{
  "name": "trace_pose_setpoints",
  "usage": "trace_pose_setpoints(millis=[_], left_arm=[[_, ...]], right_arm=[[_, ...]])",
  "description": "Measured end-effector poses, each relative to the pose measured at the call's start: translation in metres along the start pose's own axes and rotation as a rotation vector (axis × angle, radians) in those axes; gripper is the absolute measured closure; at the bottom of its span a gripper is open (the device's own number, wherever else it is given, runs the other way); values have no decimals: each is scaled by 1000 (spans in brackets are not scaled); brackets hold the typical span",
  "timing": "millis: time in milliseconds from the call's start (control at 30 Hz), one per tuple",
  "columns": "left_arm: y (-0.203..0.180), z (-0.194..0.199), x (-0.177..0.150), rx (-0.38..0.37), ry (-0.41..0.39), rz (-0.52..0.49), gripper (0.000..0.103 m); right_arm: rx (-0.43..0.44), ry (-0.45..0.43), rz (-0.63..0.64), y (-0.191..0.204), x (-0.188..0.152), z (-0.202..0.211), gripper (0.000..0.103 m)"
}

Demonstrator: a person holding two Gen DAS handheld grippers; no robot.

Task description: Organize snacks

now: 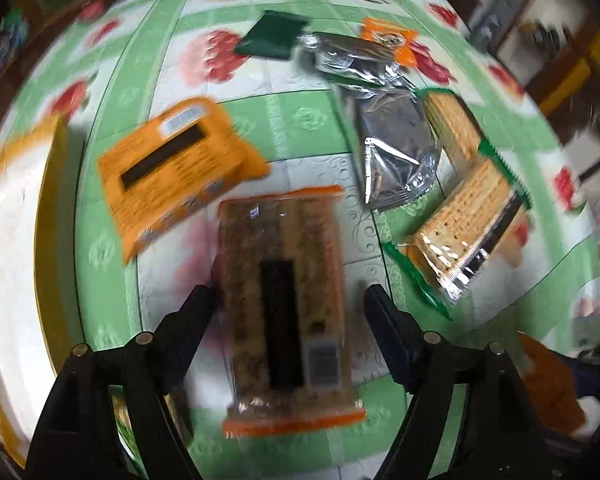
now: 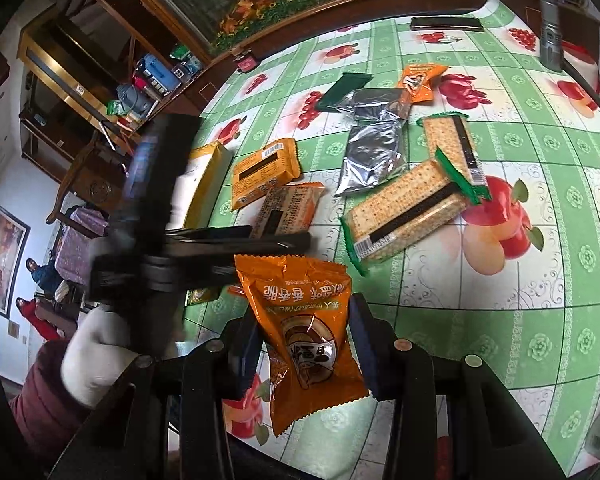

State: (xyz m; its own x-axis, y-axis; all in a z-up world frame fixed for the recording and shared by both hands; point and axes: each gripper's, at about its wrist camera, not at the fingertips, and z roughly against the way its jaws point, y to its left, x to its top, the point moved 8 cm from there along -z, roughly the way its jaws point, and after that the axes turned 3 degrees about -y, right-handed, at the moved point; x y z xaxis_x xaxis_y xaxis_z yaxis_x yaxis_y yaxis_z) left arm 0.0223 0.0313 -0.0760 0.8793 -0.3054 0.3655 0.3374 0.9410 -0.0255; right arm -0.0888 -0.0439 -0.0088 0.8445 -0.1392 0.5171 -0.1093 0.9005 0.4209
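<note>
Chinese print on orange snack packet [image 2: 300, 344], clamped in right tongs [image 2: 304, 344]

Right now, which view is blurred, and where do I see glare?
Left wrist view: motion blur everywhere, worst on the orange packs; glare on the silver wrapper. Right wrist view: mostly sharp, only the left hand-held gripper smeared; strong fisheye bending in both.

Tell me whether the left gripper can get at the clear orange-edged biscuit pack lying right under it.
Probably yes. The left gripper is open, its fingers either side of the clear orange-edged biscuit pack, with nothing lying on top of it.
</note>
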Motion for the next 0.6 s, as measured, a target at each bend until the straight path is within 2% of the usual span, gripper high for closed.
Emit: trace_pose_setpoints(millis=[33,67,167,267,333,367,400,600], left_arm=[[-4,-4,1,5,-3,-31,14],[-7,-6,1,-10,-5,-40,2],[-9,-11,4,-16,-51,-71,0],[-3,-10,3,-32,-37,-46,1],[2,-6,2,-11,-43,-48,20],[3,0,2,-18,-60,-59,45],[4,4,4,-27,-58,-55,51],[15,17,0,-85,-66,4,51]], right_arm=[[-2,-2,-2,-1,-1,1,61],[-4,-4,-5,-3,-2,2,61],[-8,-4,-18,-7,-5,3,61],[-12,-3,-28,-10,-8,4,61],[-14,-5,-32,-12,-8,4,61],[-14,-6,-33,-12,-8,5,61],[-14,-7,-33,-11,-8,5,61],[-13,-1,-19,-5,-7,0,61]])
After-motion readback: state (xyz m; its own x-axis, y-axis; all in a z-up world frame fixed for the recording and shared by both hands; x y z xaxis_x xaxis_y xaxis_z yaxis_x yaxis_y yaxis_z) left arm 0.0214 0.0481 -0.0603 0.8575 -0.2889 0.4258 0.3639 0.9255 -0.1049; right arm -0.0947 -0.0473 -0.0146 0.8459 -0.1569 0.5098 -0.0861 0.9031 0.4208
